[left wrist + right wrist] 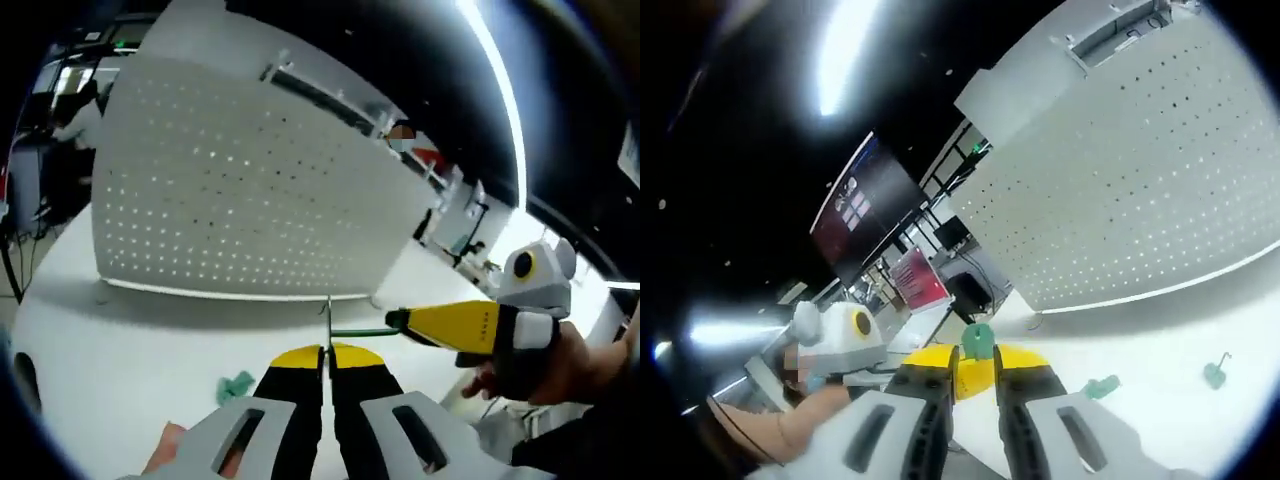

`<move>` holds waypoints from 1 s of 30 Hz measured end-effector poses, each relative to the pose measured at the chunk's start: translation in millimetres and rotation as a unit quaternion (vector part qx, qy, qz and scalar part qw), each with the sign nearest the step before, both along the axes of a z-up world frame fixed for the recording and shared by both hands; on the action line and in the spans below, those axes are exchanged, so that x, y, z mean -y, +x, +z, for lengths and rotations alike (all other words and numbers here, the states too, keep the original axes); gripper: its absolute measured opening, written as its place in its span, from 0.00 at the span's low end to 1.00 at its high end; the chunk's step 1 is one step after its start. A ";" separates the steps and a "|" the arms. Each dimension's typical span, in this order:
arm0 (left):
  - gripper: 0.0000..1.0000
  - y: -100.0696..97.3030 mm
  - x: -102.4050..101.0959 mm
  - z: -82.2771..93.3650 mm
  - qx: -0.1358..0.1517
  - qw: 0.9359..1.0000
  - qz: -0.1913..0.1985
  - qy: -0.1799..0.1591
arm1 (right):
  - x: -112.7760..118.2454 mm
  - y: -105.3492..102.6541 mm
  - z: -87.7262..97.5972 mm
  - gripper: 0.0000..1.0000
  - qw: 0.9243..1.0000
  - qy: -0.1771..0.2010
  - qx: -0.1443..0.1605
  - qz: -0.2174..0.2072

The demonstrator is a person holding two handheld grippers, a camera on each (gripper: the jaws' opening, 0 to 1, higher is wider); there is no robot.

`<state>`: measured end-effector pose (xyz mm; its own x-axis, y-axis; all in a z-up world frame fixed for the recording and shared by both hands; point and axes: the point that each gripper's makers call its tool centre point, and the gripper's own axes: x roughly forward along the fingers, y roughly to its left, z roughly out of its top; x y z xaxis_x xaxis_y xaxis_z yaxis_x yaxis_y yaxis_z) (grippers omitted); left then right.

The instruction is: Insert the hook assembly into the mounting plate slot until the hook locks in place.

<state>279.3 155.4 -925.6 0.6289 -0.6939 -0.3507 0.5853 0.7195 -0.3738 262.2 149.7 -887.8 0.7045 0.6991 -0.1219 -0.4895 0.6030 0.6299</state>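
A white perforated mounting plate (240,190) (1160,180) stands upright on the white table (150,340). In the left gripper view my left gripper (326,350) is shut on a thin metal hook wire (326,315) that rises between its tips. A green bar (360,332) runs from that wire to my right gripper (395,322), which reaches in from the right and pinches it. In the right gripper view my right gripper (977,358) is shut on a green hook piece (977,340). The left gripper (845,335) and the hand holding it show at the left. Both grippers are in front of the plate, apart from it.
Loose green hook pieces lie on the table (1160,340): one (237,385) near my left jaws, two others (1102,386) (1215,374) in front of the plate. A hand (560,365) holds the right gripper. Office desks, screens and a red sign (920,278) stand behind.
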 end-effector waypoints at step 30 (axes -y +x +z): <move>0.02 -4.9 -16.4 1.8 0.043 0.999 0.003 0.034 | -27.1 4.2 -12.3 0.00 0.999 -0.030 -0.010 0.033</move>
